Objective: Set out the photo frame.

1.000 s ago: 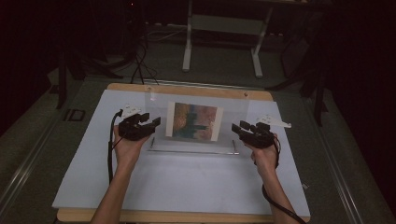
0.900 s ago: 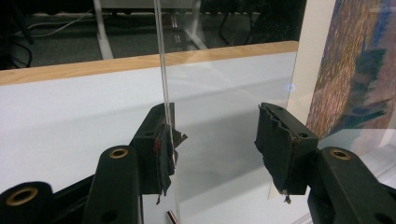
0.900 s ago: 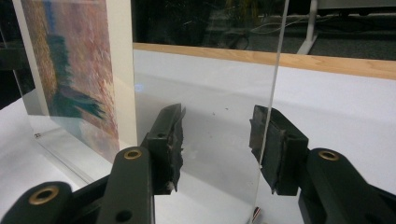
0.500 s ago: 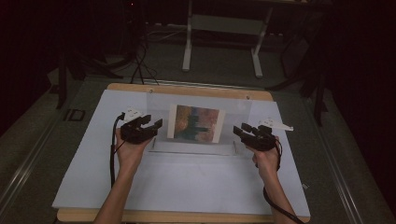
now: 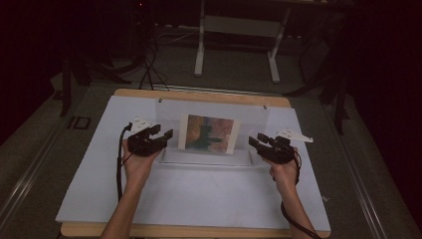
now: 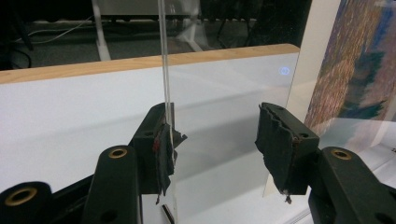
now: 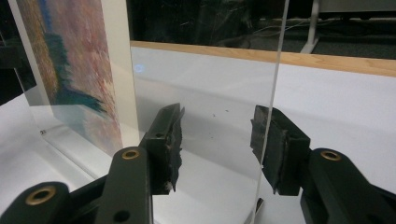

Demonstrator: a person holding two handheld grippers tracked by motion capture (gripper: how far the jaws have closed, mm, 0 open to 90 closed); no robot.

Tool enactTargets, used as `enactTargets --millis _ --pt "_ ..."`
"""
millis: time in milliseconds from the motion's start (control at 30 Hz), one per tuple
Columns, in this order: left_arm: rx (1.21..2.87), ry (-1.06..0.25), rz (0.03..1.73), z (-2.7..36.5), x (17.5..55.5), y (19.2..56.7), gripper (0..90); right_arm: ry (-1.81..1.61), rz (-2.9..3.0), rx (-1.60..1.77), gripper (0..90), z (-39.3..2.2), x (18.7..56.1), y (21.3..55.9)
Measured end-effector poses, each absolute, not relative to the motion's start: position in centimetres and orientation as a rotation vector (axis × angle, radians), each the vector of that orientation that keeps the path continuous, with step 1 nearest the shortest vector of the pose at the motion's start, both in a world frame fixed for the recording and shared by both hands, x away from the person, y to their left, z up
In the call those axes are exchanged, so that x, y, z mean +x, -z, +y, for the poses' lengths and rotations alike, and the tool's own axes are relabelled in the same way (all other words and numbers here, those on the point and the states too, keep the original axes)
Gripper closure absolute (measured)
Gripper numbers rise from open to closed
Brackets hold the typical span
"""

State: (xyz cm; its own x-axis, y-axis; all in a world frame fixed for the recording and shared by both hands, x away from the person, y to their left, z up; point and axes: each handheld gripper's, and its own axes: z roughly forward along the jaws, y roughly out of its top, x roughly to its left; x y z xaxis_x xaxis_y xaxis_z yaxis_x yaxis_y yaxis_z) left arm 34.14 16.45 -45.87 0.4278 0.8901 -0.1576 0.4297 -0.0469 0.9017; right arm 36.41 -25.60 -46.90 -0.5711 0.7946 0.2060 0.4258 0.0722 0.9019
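A clear acrylic panel [image 5: 169, 112] stands upright on the white table cover [image 5: 199, 204], with a painted landscape print [image 5: 209, 133] in its middle. My left gripper [image 5: 166, 137] is at the panel's left edge and my right gripper [image 5: 253, 143] at its right edge. In the left gripper view the gripper [image 6: 215, 140] is open, and the panel's edge [image 6: 166, 93] runs down beside the left pad, with the print [image 6: 359, 70] at far right. In the right gripper view the gripper [image 7: 215, 135] is open too; the panel's edge [image 7: 273, 93] passes by the right pad, and the print [image 7: 70, 60] is at left.
The panel's clear foot [image 5: 206, 158] lies flat on the cover toward me. A wooden table rim [image 5: 199, 95] runs behind the panel. Beyond the table stand a metal frame's legs [image 5: 199, 55] and floor cables [image 5: 149, 64]. A cable [image 5: 119, 169] trails from the left gripper.
The panel with the print has shifted slightly to the right and toward me. The right gripper has drifted a little to the right; the left hand stays almost still.
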Motion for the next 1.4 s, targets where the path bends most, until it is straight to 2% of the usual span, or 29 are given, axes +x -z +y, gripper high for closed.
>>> enactTargets --millis 667,1400 --pt "1.664 -0.532 1.112 17.0 33.1 46.6 46.6 -1.496 2.053 1.131 52.7 -26.0 35.4 47.5" --pt "1.702 -0.558 1.118 16.5 32.4 46.4 46.7 -1.508 2.064 1.088 52.5 -26.4 35.4 47.7"
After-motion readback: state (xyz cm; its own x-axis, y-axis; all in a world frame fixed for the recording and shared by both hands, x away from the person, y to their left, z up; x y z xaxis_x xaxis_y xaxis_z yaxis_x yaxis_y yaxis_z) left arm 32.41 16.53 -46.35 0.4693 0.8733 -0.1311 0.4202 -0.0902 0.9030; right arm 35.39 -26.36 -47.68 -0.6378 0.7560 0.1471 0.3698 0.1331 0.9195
